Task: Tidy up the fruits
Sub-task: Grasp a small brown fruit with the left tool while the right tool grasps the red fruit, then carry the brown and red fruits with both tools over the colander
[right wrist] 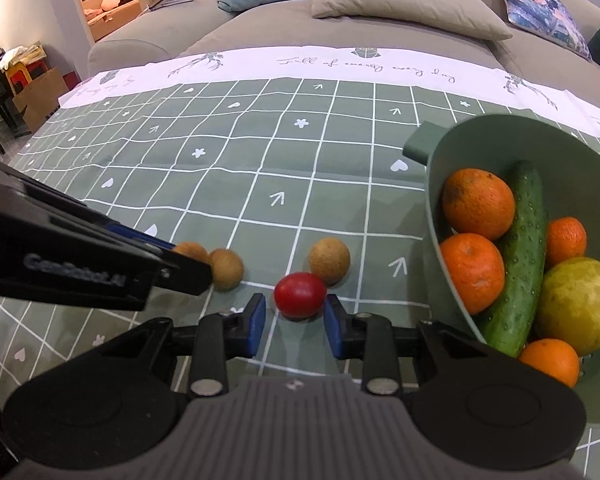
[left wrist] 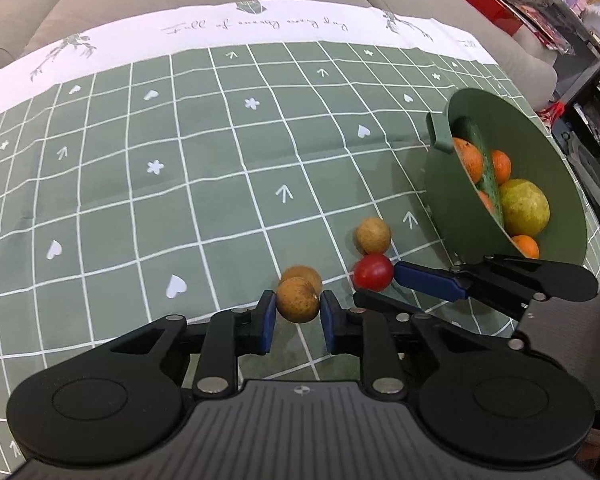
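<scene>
My left gripper [left wrist: 298, 307] is shut on a small brown round fruit [left wrist: 297, 300], held just above the cloth; a second brown fruit [left wrist: 305, 274] lies right behind it. My right gripper [right wrist: 294, 311] is open, its blue pads on either side of a red cherry tomato [right wrist: 300, 294] that rests on the cloth; the tomato also shows in the left wrist view [left wrist: 373, 272]. A third brown fruit [right wrist: 329, 260] lies just beyond the tomato. A green bowl [right wrist: 452, 152] at the right holds oranges [right wrist: 478, 203], a cucumber [right wrist: 520, 256] and a yellow-green fruit [right wrist: 578, 304].
A green checked tablecloth [left wrist: 180, 200] with a white border covers the table. A grey sofa [right wrist: 268, 28] with cushions stands behind it. Shelves and red items [left wrist: 492, 4] are at the far right. The left gripper's body [right wrist: 80, 264] crosses the left of the right wrist view.
</scene>
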A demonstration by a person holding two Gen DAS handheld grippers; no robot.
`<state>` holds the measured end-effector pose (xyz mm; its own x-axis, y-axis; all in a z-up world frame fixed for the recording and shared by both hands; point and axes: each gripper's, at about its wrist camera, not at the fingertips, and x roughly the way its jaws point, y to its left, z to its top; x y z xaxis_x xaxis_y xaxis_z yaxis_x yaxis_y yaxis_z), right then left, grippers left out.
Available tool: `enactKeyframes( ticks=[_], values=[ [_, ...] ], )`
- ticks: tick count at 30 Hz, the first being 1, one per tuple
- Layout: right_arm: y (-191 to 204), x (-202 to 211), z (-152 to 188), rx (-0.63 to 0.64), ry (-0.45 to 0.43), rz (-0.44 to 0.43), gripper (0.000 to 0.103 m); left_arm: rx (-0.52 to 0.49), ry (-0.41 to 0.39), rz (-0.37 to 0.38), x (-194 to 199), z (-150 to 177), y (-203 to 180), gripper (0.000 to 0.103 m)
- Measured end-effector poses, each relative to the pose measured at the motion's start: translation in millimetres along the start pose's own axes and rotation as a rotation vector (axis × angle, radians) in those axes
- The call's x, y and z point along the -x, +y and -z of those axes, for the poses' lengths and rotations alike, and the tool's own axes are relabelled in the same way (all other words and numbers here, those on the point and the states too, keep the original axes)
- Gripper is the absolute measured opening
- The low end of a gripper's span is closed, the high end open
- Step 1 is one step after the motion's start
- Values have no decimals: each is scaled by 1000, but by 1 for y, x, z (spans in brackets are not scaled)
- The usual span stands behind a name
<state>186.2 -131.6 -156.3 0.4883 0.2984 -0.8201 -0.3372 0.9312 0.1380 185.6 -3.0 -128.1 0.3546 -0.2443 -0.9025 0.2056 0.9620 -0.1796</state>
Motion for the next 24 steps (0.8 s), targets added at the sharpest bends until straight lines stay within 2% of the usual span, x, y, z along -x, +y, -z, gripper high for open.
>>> enactKeyframes(
  ticks=[9, 11, 16, 24],
  values=[
    [3, -7, -4, -15, 3, 36, 27, 3, 2, -3, 4, 4, 1, 26],
    [3, -7, -4, -16, 4, 38, 24, 5, -1, -6, 6, 6, 1, 26],
    [2, -3, -4, -17, 7, 27, 24, 3, -14, -11, 13, 7, 0, 26],
    [0, 30, -3, -16, -5, 8, 24, -17, -45, -2, 31, 14, -13, 26]
  ],
)
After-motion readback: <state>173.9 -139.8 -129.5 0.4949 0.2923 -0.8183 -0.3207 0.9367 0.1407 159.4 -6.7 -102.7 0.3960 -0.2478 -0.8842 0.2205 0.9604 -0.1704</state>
